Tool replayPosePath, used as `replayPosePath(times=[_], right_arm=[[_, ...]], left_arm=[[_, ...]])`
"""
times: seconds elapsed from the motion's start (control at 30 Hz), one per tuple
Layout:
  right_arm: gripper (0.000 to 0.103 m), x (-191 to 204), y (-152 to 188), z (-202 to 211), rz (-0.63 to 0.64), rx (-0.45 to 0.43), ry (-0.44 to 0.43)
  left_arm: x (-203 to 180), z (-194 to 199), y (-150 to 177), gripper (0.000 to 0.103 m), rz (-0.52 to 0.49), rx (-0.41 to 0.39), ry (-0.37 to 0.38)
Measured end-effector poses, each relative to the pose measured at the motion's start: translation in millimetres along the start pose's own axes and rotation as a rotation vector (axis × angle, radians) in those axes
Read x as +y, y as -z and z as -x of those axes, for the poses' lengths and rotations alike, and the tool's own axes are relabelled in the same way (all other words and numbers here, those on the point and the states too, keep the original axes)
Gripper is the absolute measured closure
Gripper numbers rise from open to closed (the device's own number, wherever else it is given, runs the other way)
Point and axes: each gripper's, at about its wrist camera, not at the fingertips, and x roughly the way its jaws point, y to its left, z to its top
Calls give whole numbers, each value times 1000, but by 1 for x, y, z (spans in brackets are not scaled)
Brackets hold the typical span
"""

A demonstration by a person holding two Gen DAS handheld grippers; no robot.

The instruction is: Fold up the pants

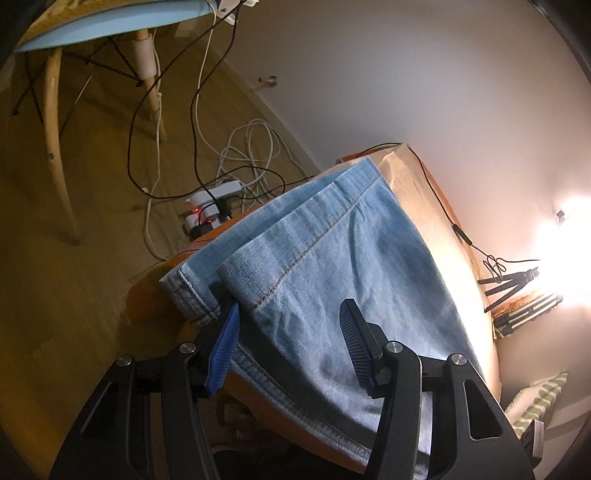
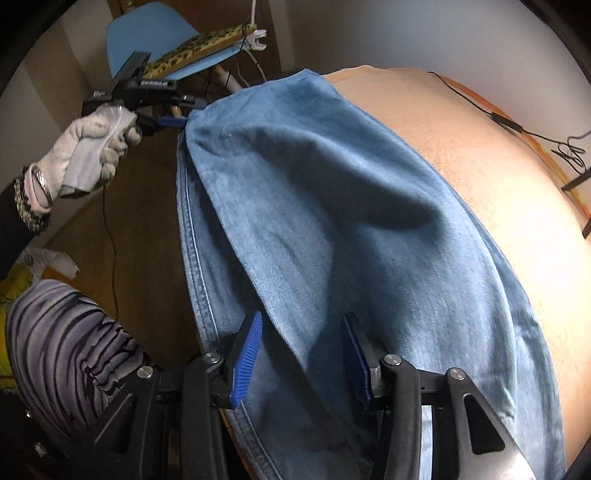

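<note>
Left gripper half open over jeans, right gripper likewise, pads apart.

a: what's sitting on the floor over there?
b: a white power strip is glowing red among tangled cables.
a: and nearby?
b: a blue chair is standing on wooden legs, and a lamp is glaring by a small tripod.

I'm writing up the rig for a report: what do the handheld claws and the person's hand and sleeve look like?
Each claw has black plastic linkage arms with silver pivot bolts and two ribbed blue pads. In the right wrist view, the left hand wears a white knitted glove on a pale grip, with a dark sleeve ending in a sparkly trimmed cuff and a bracelet.
</note>
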Motion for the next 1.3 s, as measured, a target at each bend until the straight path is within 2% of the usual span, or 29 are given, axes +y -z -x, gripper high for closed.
replayPosePath(times=[0.2,0.27,0.33,0.43,0.53,0.6,0.67,0.8,0.97,1.03,1.1,1.2,1.3], right_arm=[[52,9,-4,-8,73,4,49],[52,11,-6,-10,91,5,62],[52,15,-8,-12,118,7,84],[55,22,-11,-14,164,10,115],[71,27,-12,-13,183,8,110],[91,29,-12,-12,190,11,110],[98,31,-14,-10,191,11,111],[102,33,-20,1,176,-16,130],[103,45,-27,23,144,-73,80],[103,59,-26,18,177,-58,70],[103,68,-21,5,215,-30,98],[103,70,-17,-9,166,-2,58],[103,79,-13,-12,187,7,72]], left_arm=[[-3,-2,0,53,-17,-38,-5],[-2,-3,0,64,-7,-56,-1],[-1,-5,-1,82,9,-68,1],[0,-5,-3,91,10,-94,7],[-4,-3,-4,93,-10,-113,12],[-5,-1,-5,93,-20,-121,17],[-6,1,-5,93,-24,-128,23],[-5,11,-9,94,-34,-147,42],[-2,30,-10,96,-60,-196,51],[11,28,-11,96,-47,-191,31],[24,20,-9,96,3,-153,34],[36,16,-2,96,26,-147,31],[39,13,1,96,31,-146,38]])
